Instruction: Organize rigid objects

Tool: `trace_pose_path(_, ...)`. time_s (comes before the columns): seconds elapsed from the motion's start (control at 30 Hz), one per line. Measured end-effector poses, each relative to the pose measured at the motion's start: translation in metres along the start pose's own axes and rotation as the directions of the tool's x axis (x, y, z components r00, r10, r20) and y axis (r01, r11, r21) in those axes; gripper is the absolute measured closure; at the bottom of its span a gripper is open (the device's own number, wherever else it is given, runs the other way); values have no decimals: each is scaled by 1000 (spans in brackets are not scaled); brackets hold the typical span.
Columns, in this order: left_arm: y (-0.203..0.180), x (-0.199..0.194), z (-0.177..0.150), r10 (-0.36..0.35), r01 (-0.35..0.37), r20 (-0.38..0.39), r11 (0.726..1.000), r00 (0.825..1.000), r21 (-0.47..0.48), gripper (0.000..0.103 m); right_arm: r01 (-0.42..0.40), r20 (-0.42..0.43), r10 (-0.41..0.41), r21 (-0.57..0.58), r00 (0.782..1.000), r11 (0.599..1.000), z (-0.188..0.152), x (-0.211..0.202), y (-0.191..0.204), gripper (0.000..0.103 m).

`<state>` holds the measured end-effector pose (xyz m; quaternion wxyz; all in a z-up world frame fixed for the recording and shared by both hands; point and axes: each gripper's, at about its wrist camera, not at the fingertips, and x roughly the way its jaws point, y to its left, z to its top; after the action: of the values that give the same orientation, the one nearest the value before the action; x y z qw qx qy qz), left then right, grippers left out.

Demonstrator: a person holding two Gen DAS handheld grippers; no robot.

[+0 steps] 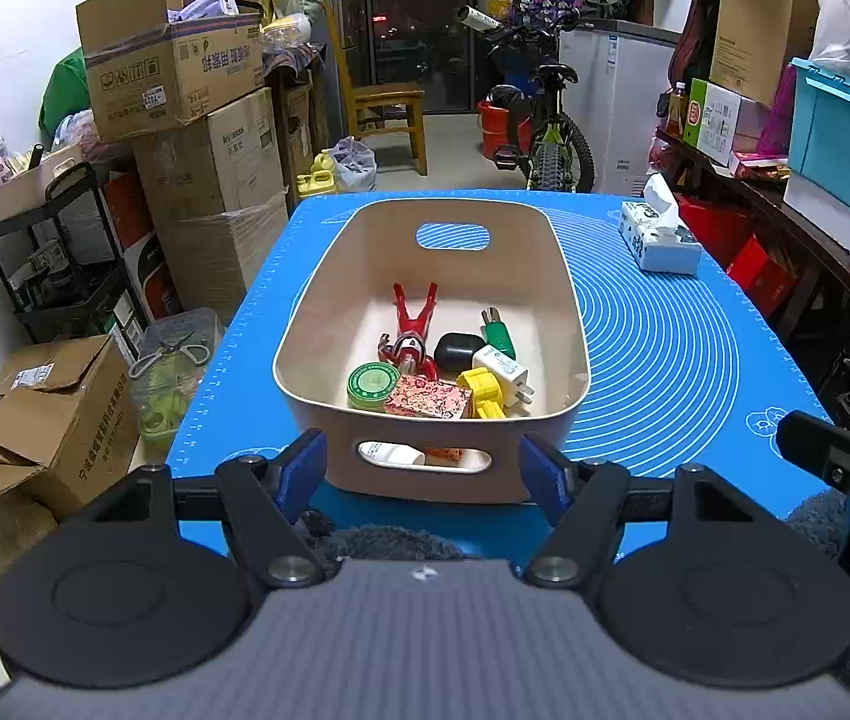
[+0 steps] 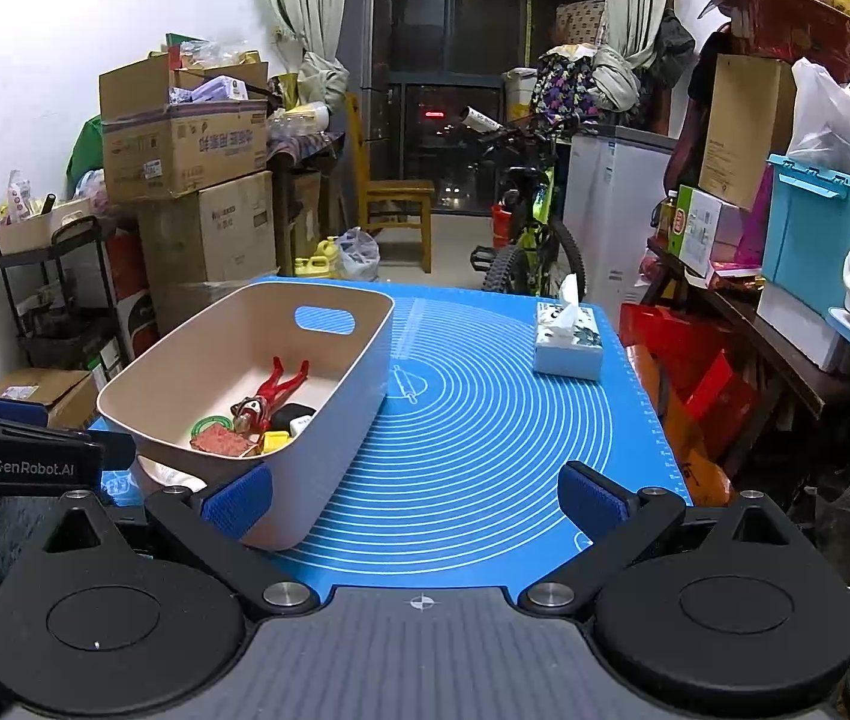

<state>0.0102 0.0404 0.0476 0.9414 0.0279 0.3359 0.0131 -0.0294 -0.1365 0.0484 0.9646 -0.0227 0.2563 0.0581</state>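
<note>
Beige bin (image 1: 550, 276); blue mat (image 1: 676, 360) with white rings; red figure (image 1: 416, 324); green tin (image 1: 372, 385); yellow block (image 1: 481, 389).

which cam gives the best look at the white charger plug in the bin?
Left wrist: the white charger plug lies in the open, prongs visible, beside the yellow toy. In the right wrist view the bin wall hides nearly all of it; only a white sliver shows.
</note>
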Motion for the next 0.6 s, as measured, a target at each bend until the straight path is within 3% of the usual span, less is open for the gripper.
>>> trace_pose_path(0.6,0,0,0,-1,1,-1,1000,1000,0,31,2,-1,-2,-2,1000,1000,-1,0,-4,2)
